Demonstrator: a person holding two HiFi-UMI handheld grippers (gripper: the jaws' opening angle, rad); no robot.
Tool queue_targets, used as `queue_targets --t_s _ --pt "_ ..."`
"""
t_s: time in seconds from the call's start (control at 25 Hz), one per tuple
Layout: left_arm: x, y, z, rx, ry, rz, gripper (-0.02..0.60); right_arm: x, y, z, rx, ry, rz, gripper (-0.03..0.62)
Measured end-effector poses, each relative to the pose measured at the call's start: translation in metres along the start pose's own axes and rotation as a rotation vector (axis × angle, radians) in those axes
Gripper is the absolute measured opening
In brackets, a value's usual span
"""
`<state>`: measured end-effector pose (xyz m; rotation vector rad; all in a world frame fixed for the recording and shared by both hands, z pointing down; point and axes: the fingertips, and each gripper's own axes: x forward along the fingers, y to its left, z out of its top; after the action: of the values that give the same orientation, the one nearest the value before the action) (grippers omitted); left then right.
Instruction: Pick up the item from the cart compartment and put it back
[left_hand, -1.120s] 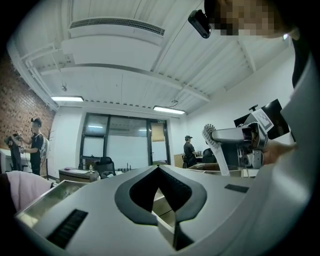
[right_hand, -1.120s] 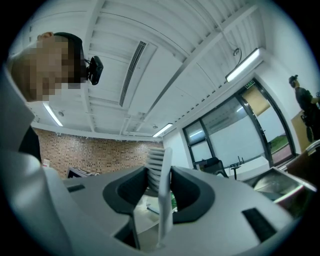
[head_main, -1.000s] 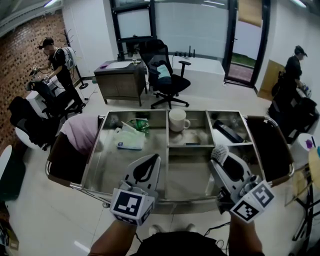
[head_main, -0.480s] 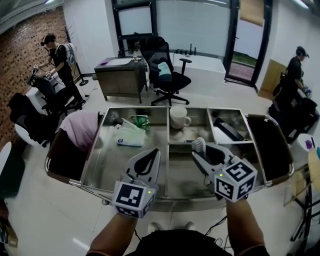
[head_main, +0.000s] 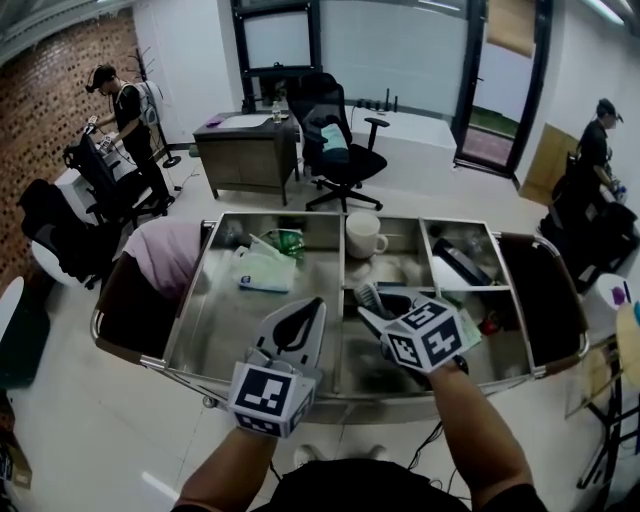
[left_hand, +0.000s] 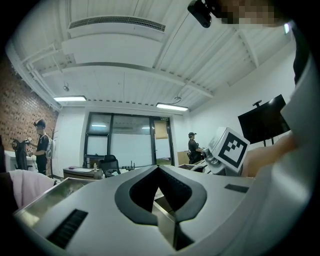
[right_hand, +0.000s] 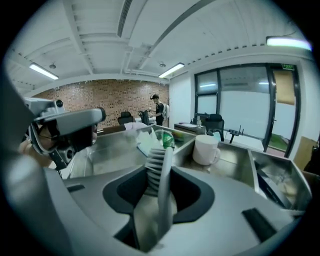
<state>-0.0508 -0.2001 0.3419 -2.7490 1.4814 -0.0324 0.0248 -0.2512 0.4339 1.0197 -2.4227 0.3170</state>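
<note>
The steel cart (head_main: 176, 330) has several compartments. My right gripper (head_main: 372, 300) hangs over the middle front compartment, turned toward the left. It is shut on a white ribbed brush-like item (head_main: 367, 296), which stands upright between the pads in the right gripper view (right_hand: 158, 167). My left gripper (head_main: 308, 312) hovers over the front of the large left compartment, its jaws shut with nothing between them (left_hand: 159, 169). The right gripper's marker cube (left_hand: 227, 149) shows to its right.
A white mug (head_main: 362, 234) stands in the middle back compartment. A white bag (head_main: 262, 272) and a green packet (head_main: 285, 243) lie in the left compartment, a black object (head_main: 462, 262) in the right back one. A pink cloth (head_main: 165, 255) drapes the cart's left end. People stand at both sides of the room.
My right gripper has carried the ribbed item leftward from over the right front compartment to over the middle one, turning as it went. The left gripper has barely moved.
</note>
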Motion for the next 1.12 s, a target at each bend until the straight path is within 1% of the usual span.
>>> queue_targets --t_s 0.12,0.24,0.4,0.68,0.96,1.12 --pt "0.0 0.002 -0.002 -0.005 0.0 0.004 0.0 0.01 0.0 -0.008 0.003 0.032 0.0 0.166" --pt "-0.002 0.002 -0.006 -0.009 0.022 0.008 0.0 0.015 0.0 -0.015 0.013 0.053 0.003 0.166" --pt "-0.001 0.003 -0.006 -0.012 0.005 0.001 0.0 0.025 0.0 -0.027 0.013 0.102 0.003 0.172" --pt "-0.002 0.002 -0.003 -0.01 0.002 0.006 0.0 0.037 0.004 -0.051 0.001 0.197 0.021 0.189" --pt "-0.002 0.002 -0.009 -0.019 0.007 0.001 0.0 0.041 0.009 -0.058 -0.011 0.225 0.036 0.198" --pt "-0.003 0.002 -0.006 -0.009 0.002 0.005 0.0 0.039 0.006 -0.056 -0.006 0.214 0.025 0.199"
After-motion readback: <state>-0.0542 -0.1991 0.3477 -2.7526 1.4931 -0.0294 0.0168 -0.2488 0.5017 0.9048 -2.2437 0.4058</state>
